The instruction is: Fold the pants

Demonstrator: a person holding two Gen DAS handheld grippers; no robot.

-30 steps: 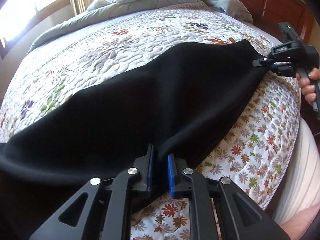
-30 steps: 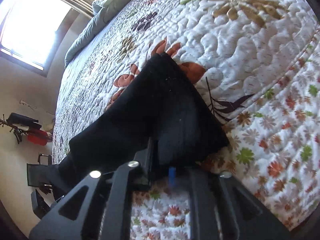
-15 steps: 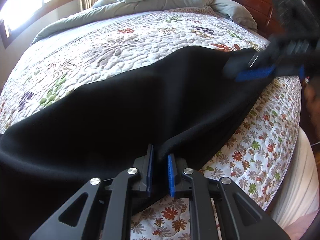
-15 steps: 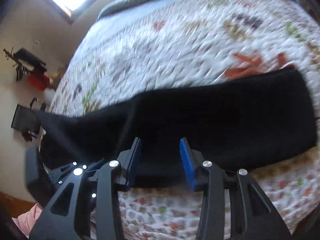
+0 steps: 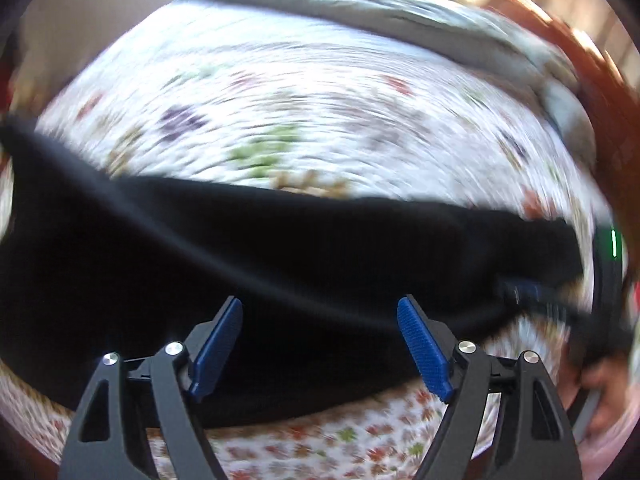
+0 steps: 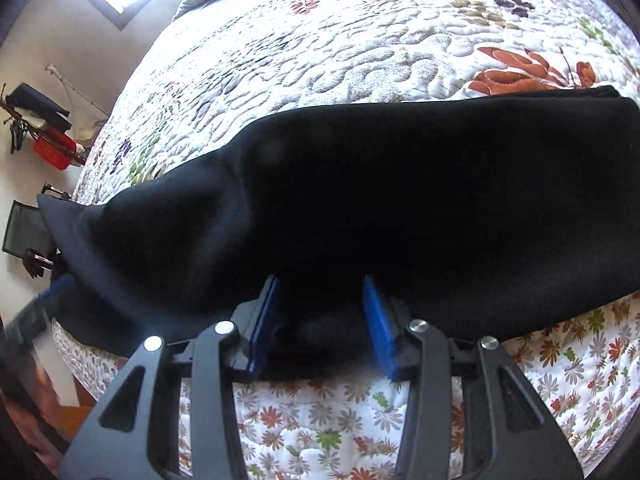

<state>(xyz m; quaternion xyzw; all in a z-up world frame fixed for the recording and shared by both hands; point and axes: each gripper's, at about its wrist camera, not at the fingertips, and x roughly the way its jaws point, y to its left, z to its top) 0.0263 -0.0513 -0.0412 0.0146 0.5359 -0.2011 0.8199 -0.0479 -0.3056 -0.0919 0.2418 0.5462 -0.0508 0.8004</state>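
Black pants [image 6: 400,200] lie stretched in a long band across the flowered quilt [image 6: 360,40]. My right gripper [image 6: 322,320] hovers over their near edge, jaws partly apart. A low bump of cloth sits between its blue pads [image 6: 380,324], which do not press on it. The left wrist view is blurred by motion. There my left gripper [image 5: 320,332] is opening wide above the pants [image 5: 280,260], gripping nothing. The right gripper [image 5: 528,294] shows at the right end of the cloth, with a hand [image 5: 600,384] behind it.
A rumpled grey blanket [image 5: 400,12] lies along the bed's far side, against a wooden headboard [image 5: 600,100]. Beyond the bed's left edge stand a red basket [image 6: 52,150] and a black chair [image 6: 24,232]. The quilt's edge drops off just below both grippers.
My left gripper let go of the pants' near edge, opened wide, rolled and swung sideways. My right gripper released the pants' end, slid along the cloth and now hovers over the near edge.
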